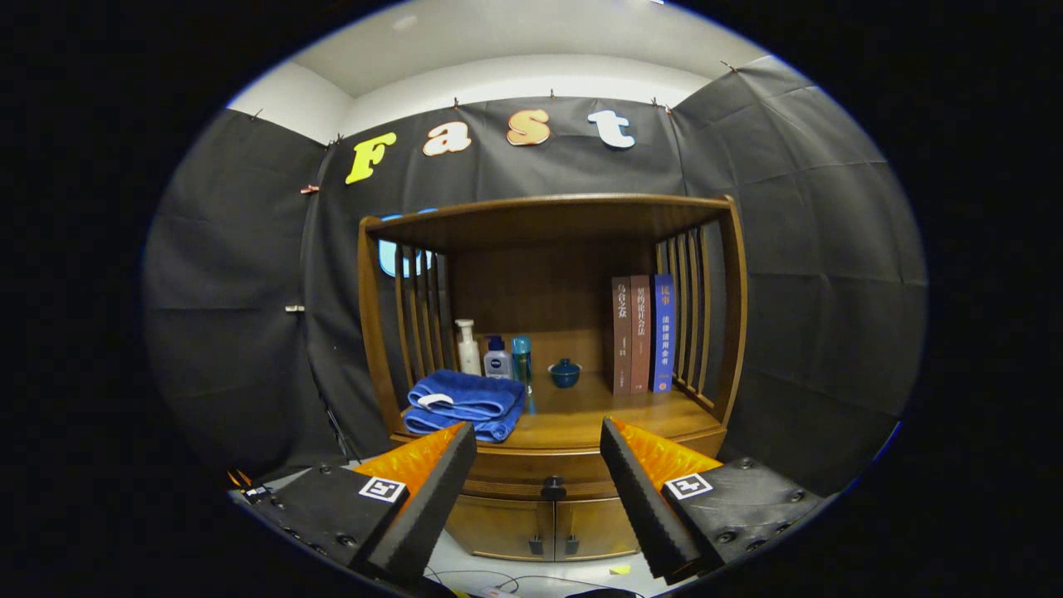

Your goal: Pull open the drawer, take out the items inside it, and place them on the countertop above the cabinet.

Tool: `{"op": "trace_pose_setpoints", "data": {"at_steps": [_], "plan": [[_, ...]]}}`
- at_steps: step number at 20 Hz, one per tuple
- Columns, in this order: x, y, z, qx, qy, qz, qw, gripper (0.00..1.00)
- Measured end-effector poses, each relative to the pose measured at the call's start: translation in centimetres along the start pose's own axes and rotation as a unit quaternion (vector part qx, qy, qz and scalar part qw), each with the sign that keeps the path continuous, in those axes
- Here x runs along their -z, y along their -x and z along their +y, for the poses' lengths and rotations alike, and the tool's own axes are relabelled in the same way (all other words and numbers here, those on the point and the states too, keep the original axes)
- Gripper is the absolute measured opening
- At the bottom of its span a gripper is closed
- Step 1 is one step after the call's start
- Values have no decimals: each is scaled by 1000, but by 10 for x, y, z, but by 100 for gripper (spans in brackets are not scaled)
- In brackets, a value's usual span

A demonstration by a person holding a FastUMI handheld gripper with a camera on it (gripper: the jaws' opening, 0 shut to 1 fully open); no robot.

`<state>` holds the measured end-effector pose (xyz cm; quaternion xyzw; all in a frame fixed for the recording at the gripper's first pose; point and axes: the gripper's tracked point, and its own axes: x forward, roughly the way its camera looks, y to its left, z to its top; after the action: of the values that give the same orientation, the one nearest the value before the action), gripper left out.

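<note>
A wooden cabinet [548, 349] stands ahead against the black cloth wall. Its drawer [540, 467] sits closed under the countertop [598, 415], with a small dark knob [552, 483] at its middle. My gripper [538, 453] is open, held a short way back from the cabinet. The knob shows in the gap between the two fingers, beyond their tips. The left finger [428, 498] and the right finger [644, 498] have black ribbed pads and orange sides, with nothing between them. The drawer's contents are hidden.
On the countertop lie a folded blue towel [465, 404], three bottles [497, 357], a small blue lidded bowl [565, 373] and three upright books [642, 334]. Two lower doors [544, 527] sit under the drawer. Cables [498, 581] trail on the pale floor.
</note>
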<state>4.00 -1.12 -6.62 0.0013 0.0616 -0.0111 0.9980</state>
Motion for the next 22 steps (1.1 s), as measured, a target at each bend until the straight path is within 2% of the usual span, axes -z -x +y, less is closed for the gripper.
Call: {"op": "trace_pose_setpoints", "data": {"at_steps": [7, 14, 21, 22], "plan": [[66, -49, -5, -5, -14, 51, 999, 98], [154, -115, -14, 3, -30, 109, 994, 99], [218, -148, -30, 15, -27, 157, 987, 98], [223, -151, -32, 18, -32, 159, 987, 95]]}}
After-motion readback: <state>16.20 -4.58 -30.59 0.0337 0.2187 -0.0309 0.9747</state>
